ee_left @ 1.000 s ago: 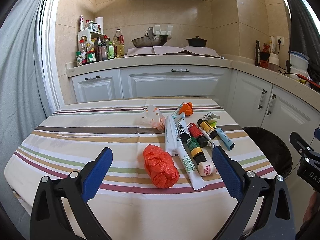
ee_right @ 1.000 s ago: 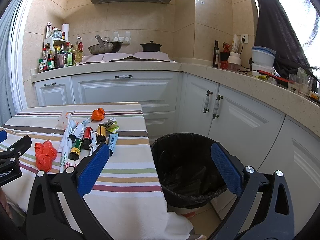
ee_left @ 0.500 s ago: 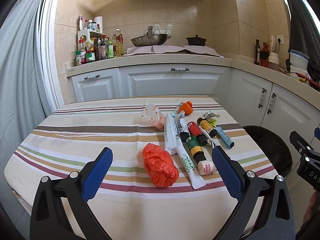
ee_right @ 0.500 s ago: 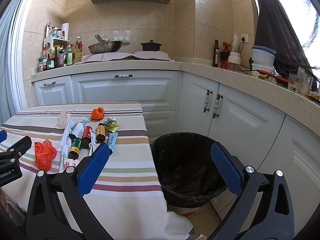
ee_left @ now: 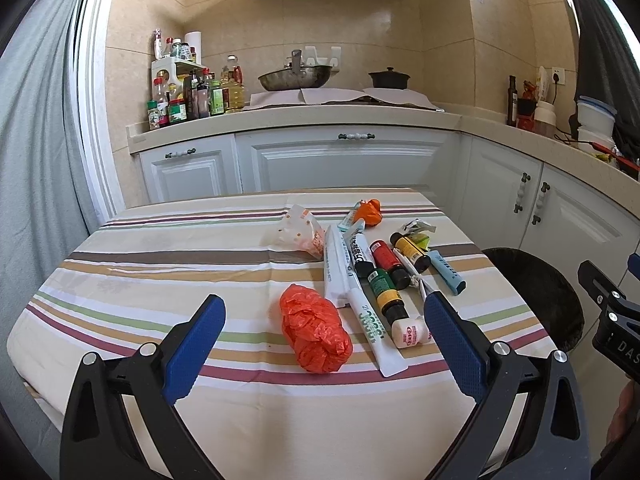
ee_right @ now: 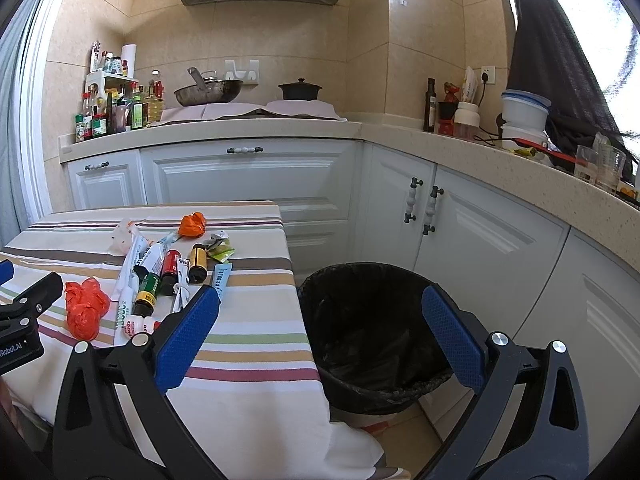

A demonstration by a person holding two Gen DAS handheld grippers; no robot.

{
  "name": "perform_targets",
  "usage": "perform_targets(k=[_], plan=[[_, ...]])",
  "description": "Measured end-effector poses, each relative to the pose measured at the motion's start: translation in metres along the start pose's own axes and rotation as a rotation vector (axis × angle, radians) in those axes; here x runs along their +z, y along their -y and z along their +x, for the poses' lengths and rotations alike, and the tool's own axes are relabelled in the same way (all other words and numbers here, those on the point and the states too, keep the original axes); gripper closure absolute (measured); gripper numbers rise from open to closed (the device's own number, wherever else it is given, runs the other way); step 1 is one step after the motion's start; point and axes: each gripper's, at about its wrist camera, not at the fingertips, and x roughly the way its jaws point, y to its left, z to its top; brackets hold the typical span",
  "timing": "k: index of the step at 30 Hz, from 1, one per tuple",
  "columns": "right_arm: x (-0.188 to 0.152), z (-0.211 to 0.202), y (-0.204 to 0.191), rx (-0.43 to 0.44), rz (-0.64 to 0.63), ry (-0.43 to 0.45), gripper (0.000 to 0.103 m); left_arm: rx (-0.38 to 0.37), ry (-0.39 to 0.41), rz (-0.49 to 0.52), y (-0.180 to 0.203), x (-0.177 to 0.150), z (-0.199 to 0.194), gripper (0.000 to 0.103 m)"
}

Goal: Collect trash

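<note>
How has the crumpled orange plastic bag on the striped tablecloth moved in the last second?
No. The crumpled orange plastic bag lies across the same green and yellow stripes of the striped tablecloth, beside the long white tube.

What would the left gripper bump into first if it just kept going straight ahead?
Probably the crumpled orange bag. It lies on the striped tablecloth between the left gripper's open fingers, nothing nearer. Depth is hard to judge, so it might pass just above it.

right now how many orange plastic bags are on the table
2. The large orange bag lies near the table's front edge, left of the tubes. The small orange bag sits at the far end of the pile. Others may be hidden.
</note>
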Motion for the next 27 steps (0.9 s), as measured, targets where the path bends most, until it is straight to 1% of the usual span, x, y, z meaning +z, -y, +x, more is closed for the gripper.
perform_targets(k=[10,13,16,19,20,21,22,23,24,26,27], plan=[[0.000,0.003,0.002,-0.007,-0.001,-0.016,0.004,-0.020,-0.022,0.008,0.003,0.002,0.004,0.006],[-0.001,0.005,-0.001,0.000,0.003,-0.024,0.004,-0.010,-0.036,0.017,0.002,0.002,0.008,0.006],[-0.001,0.008,-0.009,0.025,-0.002,-0.028,0.004,-0.006,-0.068,0.021,-0.002,0.000,0.014,0.006],[-0.002,0.013,-0.026,0.063,-0.028,-0.039,0.005,0.017,-0.073,0.013,-0.013,-0.003,0.016,0.007],[-0.002,0.015,-0.031,0.080,-0.035,-0.044,0.007,0.024,-0.075,0.011,-0.017,-0.003,0.017,0.007],[-0.002,0.015,-0.037,0.094,-0.042,-0.047,0.012,0.035,-0.077,0.008,-0.021,-0.004,0.018,0.007],[-0.003,0.018,-0.044,0.116,-0.052,-0.054,0.015,0.051,-0.079,0.004,-0.027,-0.005,0.019,0.007],[-0.003,0.020,-0.051,0.132,-0.061,-0.063,0.020,0.060,-0.080,0.001,-0.031,-0.006,0.019,0.009],[-0.004,0.022,-0.057,0.146,-0.068,-0.072,0.021,0.072,-0.085,-0.005,-0.037,-0.007,0.020,0.012],[-0.005,0.028,-0.071,0.183,-0.083,-0.093,0.022,0.087,-0.104,-0.016,-0.047,-0.010,0.025,0.036],[-0.007,0.029,-0.077,0.199,-0.088,-0.100,0.023,0.096,-0.127,-0.029,-0.053,-0.012,0.028,0.037]])
